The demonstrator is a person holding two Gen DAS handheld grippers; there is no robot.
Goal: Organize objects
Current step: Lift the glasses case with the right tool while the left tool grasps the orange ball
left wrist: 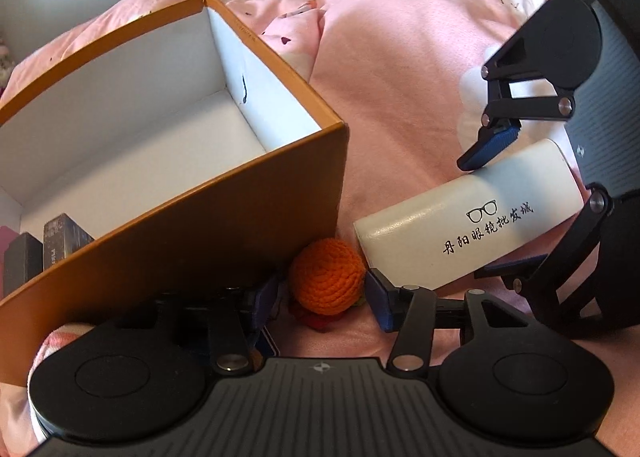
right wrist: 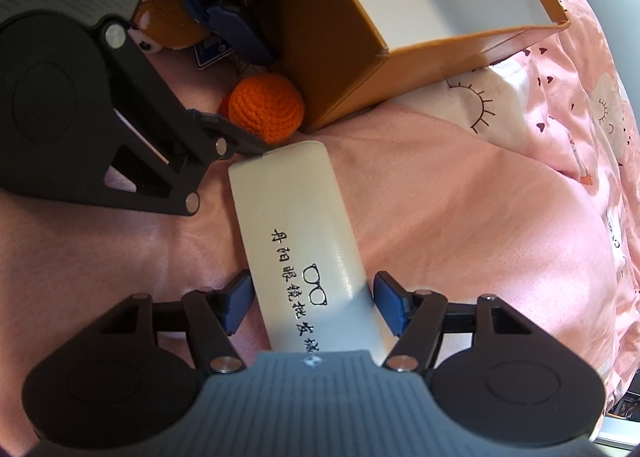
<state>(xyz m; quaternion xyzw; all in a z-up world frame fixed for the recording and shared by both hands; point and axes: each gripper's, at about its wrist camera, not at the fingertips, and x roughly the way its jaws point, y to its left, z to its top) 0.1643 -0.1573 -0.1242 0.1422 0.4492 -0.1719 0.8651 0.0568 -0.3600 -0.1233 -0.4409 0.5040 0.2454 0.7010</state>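
Glasses case (right wrist: 304, 249): white, printed with a spectacles drawing and black characters, lying flat on the pink bedspread (right wrist: 460, 217), just beside the corner of the orange cardboard box (left wrist: 240, 225). Right tongs (right wrist: 316, 307) straddle its near end, blue pads on either side with a gap to each; not gripping. Left tongs (left wrist: 320, 299) open around an orange crocheted ball (left wrist: 327, 277), which sits against the box's outer wall and near the case's far end; pads (left wrist: 380, 303) do not press on it. Box interior white, open-topped; two dark small boxes (left wrist: 44, 245) stand at its near end. A plush toy (right wrist: 168, 23) lies behind the left tongs in the right wrist view.
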